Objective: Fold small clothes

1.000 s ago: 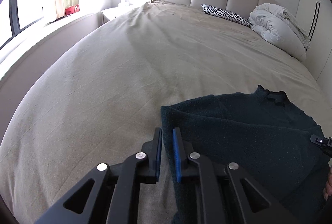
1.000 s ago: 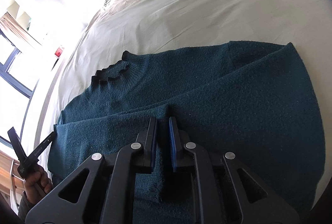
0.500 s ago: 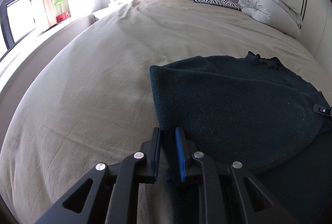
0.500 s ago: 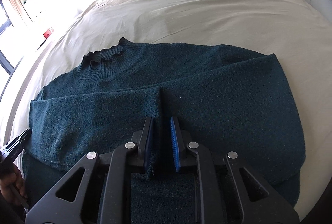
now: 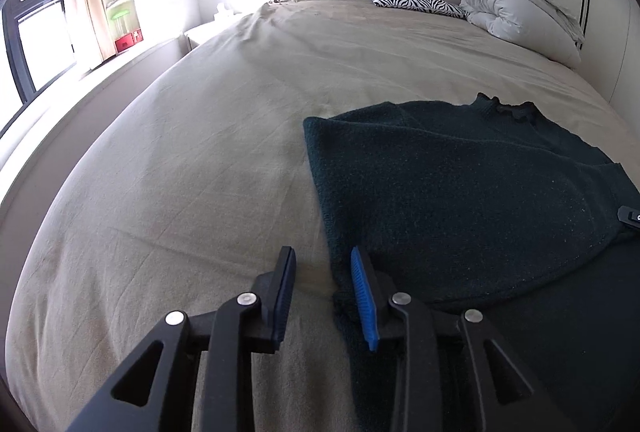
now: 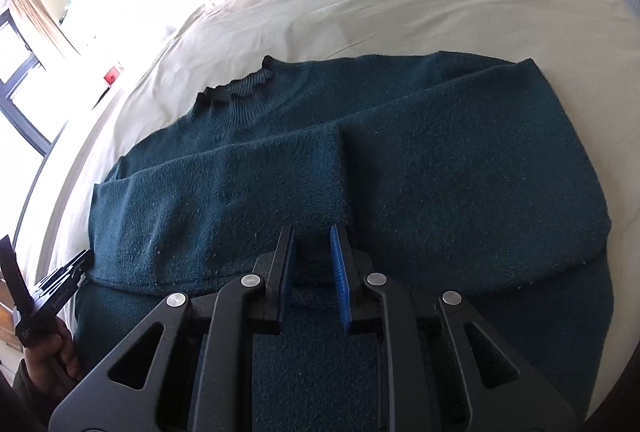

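Observation:
A dark teal knit sweater (image 6: 400, 159) lies flat on the bed, collar (image 6: 236, 87) away from me, with both sleeves folded across the body and meeting in the middle. It also shows in the left wrist view (image 5: 460, 183). My left gripper (image 5: 322, 264) is open and empty at the sweater's left edge, just above the sheet. My right gripper (image 6: 311, 244) is open and empty over the sweater's lower middle, by the sleeve ends. The left gripper also shows at the left edge of the right wrist view (image 6: 48, 292).
The sweater lies on a wide beige bed sheet (image 5: 200, 151). A zebra-print pillow (image 5: 416, 1) and a bundled white duvet (image 5: 520, 11) sit by the headboard. A window and shelves stand to the left.
Both grippers held the folded sleeves and have now opened and let go. The sleeves lie flat across the sweater's body.

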`<state>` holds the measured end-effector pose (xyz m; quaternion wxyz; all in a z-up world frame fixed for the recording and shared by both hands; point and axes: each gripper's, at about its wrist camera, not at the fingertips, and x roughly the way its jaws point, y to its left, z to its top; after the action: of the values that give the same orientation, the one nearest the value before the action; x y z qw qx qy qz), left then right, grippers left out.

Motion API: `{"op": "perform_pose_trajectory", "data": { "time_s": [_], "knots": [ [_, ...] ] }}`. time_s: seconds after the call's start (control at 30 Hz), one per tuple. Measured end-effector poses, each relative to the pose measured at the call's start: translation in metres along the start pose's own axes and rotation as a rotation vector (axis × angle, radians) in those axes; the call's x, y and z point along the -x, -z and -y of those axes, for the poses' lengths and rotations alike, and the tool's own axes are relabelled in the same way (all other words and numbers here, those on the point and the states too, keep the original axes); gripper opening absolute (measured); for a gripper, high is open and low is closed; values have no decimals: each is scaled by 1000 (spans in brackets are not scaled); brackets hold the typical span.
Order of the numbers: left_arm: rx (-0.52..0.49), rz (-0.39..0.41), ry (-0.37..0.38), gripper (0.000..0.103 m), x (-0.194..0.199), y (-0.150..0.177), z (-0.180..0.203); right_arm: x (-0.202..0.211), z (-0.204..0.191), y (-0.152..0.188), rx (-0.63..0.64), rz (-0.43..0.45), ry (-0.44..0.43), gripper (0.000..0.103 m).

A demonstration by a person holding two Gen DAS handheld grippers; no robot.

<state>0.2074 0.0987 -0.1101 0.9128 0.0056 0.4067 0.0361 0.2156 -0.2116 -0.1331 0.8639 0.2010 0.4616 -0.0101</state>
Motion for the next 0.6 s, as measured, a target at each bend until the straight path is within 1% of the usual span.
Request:
{"op": "perform_pose_trajectory", "data": {
  "time_s": [0.03, 0.1, 0.13, 0.17, 0.2, 0.23, 0.27, 0.33, 0.4, 0.43, 0.5, 0.6],
  "knots": [
    [14, 1, 16, 36, 6, 1, -4, 5, 6, -1, -29, 1, 32, 17],
    [59, 5, 55, 37, 24, 6, -13, 24, 22, -2, -107, 24, 35, 17],
    [68, 15, 57, 43, 36, 9, -17, 37, 29, 1, -132, 42, 40, 18],
    [75, 25, 58, 54, 48, 13, -21, 53, 35, 4, -146, 72, 36, 19],
    [87, 34, 65, 59, 61, 20, -25, 69, 43, 10, -158, 102, 31, 20],
    [100, 40, 81, 66, 74, 27, -28, 86, 50, 17, -168, 127, 30, 27],
    [103, 45, 101, 72, 86, 35, -31, 101, 54, 25, -177, 148, 30, 38],
    [97, 42, 122, 76, 108, 52, -34, 130, 63, 41, -186, 193, 31, 58],
    [114, 19, 160, 78, 124, 73, -36, 159, 71, 59, -175, 233, 47, 60],
    [133, -4, 188, 78, 130, 84, -38, 170, 77, 66, -168, 233, 52, 60],
    [157, -54, 240, 78, 138, 106, -39, 189, 92, 82, -178, 199, 43, 60],
    [166, -113, 264, 78, 150, 140, -37, 212, 114, 108, -204, 149, 25, 60]
  ]
}}
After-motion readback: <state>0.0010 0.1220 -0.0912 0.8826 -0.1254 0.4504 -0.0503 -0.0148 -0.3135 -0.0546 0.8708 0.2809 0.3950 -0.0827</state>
